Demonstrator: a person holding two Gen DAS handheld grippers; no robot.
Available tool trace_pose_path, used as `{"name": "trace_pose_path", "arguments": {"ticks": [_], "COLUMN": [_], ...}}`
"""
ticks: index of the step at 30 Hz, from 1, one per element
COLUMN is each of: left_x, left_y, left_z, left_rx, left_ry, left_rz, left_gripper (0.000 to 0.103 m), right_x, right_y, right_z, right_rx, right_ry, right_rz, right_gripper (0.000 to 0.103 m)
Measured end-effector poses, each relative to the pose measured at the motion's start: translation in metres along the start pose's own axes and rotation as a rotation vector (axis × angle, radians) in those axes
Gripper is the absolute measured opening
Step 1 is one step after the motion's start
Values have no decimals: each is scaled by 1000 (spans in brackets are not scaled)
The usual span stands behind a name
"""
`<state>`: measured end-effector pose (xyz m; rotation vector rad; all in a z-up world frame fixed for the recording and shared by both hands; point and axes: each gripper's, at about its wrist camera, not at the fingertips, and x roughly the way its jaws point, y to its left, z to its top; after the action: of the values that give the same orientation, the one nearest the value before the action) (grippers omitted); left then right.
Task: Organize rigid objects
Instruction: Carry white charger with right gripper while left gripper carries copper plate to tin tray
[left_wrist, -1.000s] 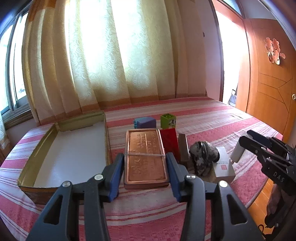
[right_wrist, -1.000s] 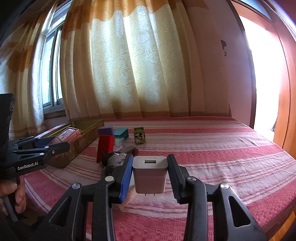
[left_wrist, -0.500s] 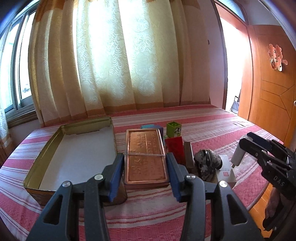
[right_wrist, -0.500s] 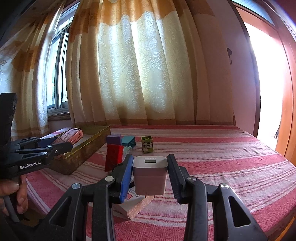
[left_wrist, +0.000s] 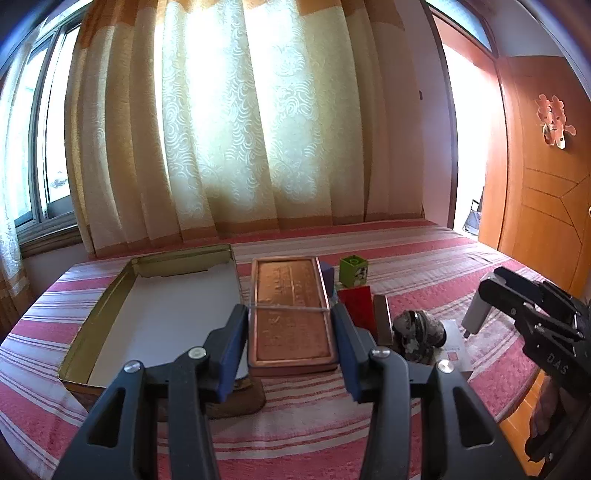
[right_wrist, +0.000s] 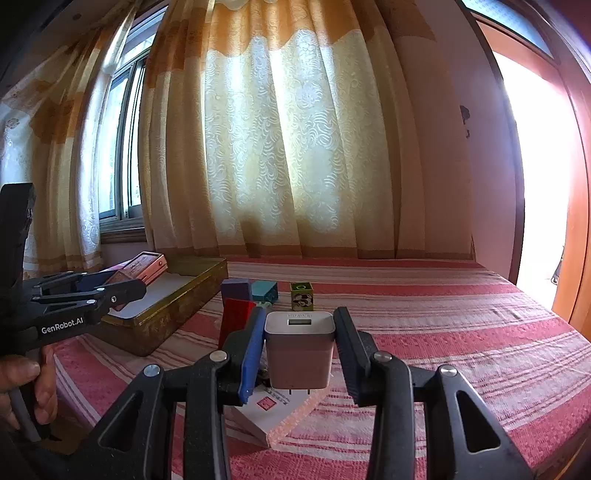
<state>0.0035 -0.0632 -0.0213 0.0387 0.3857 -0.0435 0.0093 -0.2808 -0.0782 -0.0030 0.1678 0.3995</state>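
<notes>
Left gripper (left_wrist: 290, 345) clamped on copper tin (left_wrist: 291, 314), held lengthwise, level, above striped bedspread (left_wrist: 424, 258); near end over the right wall of the open gold tray (left_wrist: 110, 306). Right gripper (right_wrist: 299, 350) clamped on white charger (right_wrist: 299, 347), socket end forward, prongs down, hanging over a flat white box (right_wrist: 273, 410). Person's hand (right_wrist: 22, 384) visible on left handle.

Still on the bed, right of tray: red box (left_wrist: 356, 306), green cube (left_wrist: 354, 271), purple block (right_wrist: 236, 288), teal block (right_wrist: 264, 290), dark lump (left_wrist: 419, 332).

Risks:
- Tin gripped only across its narrow width near one end; long overhang beyond the pads. Could pivot and droop, or slip out, if tilted sharply over the tray.
- Tin's edge may catch tray's wall on lowering, shoving tray across soft bedding.
- Charger smooth-sided; quick swing could twist it loose.
- Both grippers heading for one tray: possible clash.

Change over the last second: tin and charger both higher above the bed, tray looming larger and nearer in left view, loose items lower in frame. Both grips unchanged.
</notes>
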Motion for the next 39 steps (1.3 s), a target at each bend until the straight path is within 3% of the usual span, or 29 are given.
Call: {"name": "trace_pose_path", "arguments": {"ticks": [39], "left_x": [2], "left_y": [67], "left_z": [4], "left_rx": [-82], "left_ry": [-41], "left_rz": [93], "left_gripper": [45], "right_x": [38], "right_y": [66], "right_z": [31], "right_rx": [-121], "right_ry": [-23], "right_rz": [149], "right_gripper": [40]}}
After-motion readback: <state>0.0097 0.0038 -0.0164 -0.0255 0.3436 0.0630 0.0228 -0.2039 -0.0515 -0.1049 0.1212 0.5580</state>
